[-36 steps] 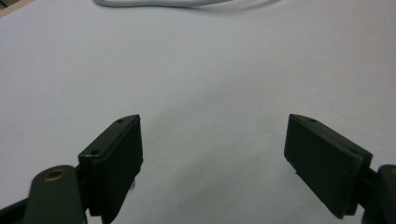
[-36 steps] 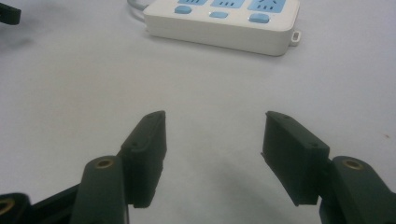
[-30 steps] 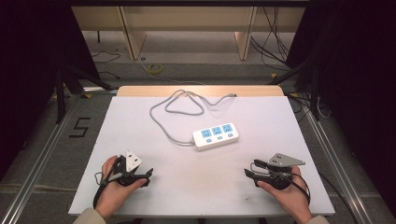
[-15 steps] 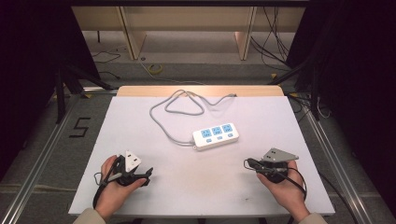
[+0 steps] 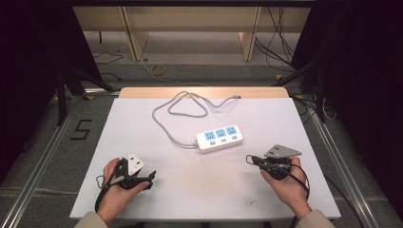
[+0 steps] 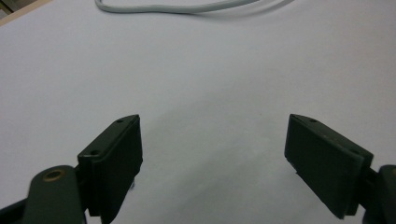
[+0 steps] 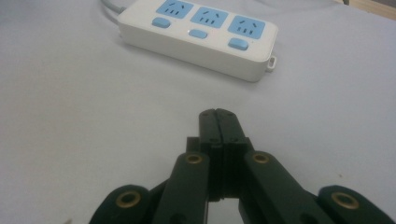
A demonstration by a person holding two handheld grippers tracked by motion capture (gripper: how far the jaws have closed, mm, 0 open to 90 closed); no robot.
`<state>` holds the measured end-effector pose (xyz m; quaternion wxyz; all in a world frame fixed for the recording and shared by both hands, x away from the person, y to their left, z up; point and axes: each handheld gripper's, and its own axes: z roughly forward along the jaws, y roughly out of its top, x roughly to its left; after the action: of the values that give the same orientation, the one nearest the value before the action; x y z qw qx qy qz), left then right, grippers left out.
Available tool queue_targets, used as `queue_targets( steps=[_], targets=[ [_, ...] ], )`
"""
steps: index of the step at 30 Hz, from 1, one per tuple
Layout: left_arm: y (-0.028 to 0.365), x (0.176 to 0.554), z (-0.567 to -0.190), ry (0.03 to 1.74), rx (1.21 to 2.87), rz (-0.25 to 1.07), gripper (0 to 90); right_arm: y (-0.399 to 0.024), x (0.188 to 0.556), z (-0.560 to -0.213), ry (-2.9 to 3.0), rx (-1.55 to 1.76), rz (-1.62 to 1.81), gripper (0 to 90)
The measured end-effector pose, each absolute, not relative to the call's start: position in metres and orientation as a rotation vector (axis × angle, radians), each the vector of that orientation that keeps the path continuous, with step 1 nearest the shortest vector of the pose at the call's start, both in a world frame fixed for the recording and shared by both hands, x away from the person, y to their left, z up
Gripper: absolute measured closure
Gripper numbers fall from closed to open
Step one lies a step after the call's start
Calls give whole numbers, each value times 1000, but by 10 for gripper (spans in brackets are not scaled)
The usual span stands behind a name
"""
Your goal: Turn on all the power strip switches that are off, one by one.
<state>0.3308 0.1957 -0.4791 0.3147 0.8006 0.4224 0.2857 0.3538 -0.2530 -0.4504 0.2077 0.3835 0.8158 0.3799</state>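
Your right claw [image 7: 218,116] is pinched shut on nothing, aimed at the power strip [image 5: 219,138] mid-counter; left claw [image 6: 212,163] gapes wide. Approach closed and you'll shove the strip, not grip it.

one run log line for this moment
white three-socket power strip with blue faces: on table, untouched | left gripper: open, empty | right gripper: shut, empty, aimed at strip | grey cord: looped behind
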Motion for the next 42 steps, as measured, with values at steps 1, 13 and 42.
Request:
queue_targets(
  steps=[1,13,42],
  targets=[
    [196,331,-479,1113,2111,752,191,-253,355,-450,2269,1071,1056,900],
    [195,331,-479,1108,2111,754,191,-247,363,-448,2274,1095,1022,900],
    [194,332,-479,1097,2120,756,188,-227,395,-435,2292,1119,971,900]
  ],
)
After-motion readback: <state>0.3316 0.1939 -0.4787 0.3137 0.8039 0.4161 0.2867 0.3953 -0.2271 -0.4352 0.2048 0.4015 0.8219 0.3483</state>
